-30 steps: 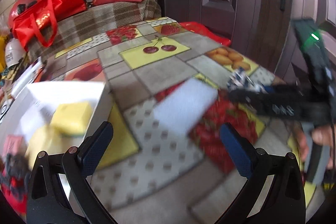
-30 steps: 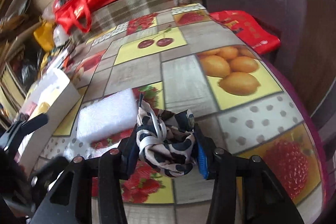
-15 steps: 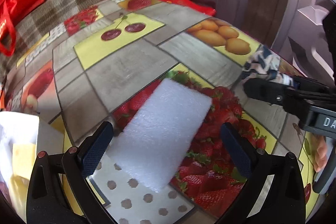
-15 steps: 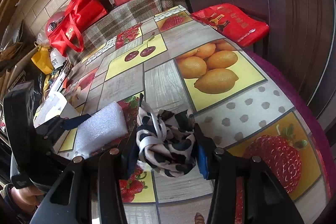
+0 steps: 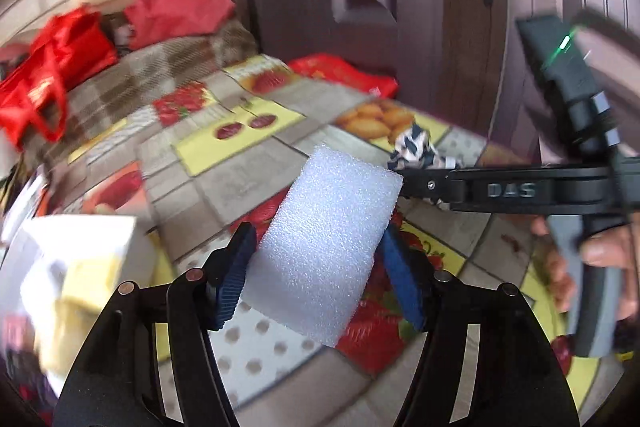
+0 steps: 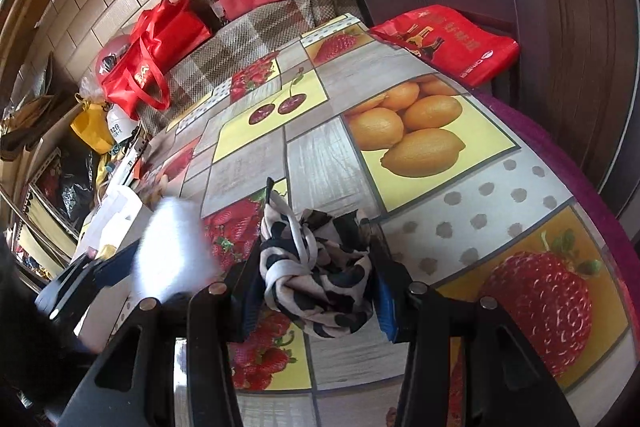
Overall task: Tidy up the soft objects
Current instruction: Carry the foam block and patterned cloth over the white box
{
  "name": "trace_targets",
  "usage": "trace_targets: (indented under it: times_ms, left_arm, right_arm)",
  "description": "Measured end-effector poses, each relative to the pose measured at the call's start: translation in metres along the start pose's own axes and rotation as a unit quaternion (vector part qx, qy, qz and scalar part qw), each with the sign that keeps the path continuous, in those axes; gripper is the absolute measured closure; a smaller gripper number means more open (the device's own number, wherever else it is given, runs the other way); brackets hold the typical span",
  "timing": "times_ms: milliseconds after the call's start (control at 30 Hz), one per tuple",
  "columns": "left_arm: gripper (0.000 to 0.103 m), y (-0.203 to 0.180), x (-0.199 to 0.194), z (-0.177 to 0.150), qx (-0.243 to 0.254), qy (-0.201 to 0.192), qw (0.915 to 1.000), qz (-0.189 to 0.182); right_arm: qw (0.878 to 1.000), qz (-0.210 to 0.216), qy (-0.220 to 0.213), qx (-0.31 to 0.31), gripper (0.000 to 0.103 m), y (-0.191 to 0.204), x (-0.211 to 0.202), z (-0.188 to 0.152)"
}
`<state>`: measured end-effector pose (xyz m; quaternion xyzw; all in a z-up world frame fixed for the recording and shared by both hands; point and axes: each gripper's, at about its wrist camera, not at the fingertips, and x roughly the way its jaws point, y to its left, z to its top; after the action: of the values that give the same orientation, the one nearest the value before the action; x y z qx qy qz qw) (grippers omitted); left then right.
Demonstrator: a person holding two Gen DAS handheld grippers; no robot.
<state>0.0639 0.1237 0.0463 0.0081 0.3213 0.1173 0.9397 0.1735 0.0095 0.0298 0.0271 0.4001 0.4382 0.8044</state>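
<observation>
The left gripper (image 5: 320,263) clamps the white foam block (image 5: 326,247) between its blue pads, lifted above the tablecloth (image 5: 240,183), probably for the white box (image 5: 80,247) at its left.

The right gripper (image 6: 314,287) squeezes the spotted scarf (image 6: 316,279), bunched so it stays compact.

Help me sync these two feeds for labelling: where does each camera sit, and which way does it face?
Left wrist: on the left gripper, facing along its fingers at the clamped white foam block above the fruit-print tablecloth; the person's right hand shows.
Right wrist: on the right gripper, facing across the table, clamping the black-and-white knotted cloth.
Shared: the foam block, the cloth, the tablecloth.
</observation>
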Motion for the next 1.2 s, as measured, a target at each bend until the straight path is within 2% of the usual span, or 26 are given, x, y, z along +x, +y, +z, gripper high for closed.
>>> trace_targets:
  times_ms: [67,167,367,567,700,933,1200]
  left_arm:
    - [0.039,0.003,-0.02,-0.007,-0.025,-0.028,0.9992,0.012]
    - [0.039,0.008,-0.044,-0.021,-0.048,-0.046,0.9976,0.022]
    - [0.039,0.006,-0.09,-0.053,-0.051,-0.07,0.9957,0.033]
    - [0.039,0.018,-0.135,-0.083,-0.063,-0.112,0.9896,0.065]
    - [0.039,0.039,-0.155,-0.098,-0.08,-0.123,0.9846,0.095]
    - [0.038,0.087,-0.185,-0.129,-0.121,-0.137,0.9681,0.172]
    - [0.038,0.144,-0.21,-0.158,-0.175,-0.148,0.9415,0.247]
  right_arm:
    - [1.0,-0.001,-0.005,0.001,0.056,0.002,-0.001,-0.001]
    - [1.0,-0.007,-0.027,-0.009,0.056,0.008,-0.008,-0.003]
    - [0.997,-0.001,-0.069,-0.035,0.056,0.03,-0.03,-0.02]
    - [0.983,0.002,-0.158,-0.098,0.055,0.069,-0.067,-0.048]
    - [0.974,-0.011,-0.191,-0.126,0.054,0.086,-0.074,-0.059]
    - [0.971,-0.023,-0.198,-0.13,0.054,0.094,-0.064,-0.055]
    - [0.966,-0.051,-0.203,-0.149,0.054,0.103,-0.046,-0.043]
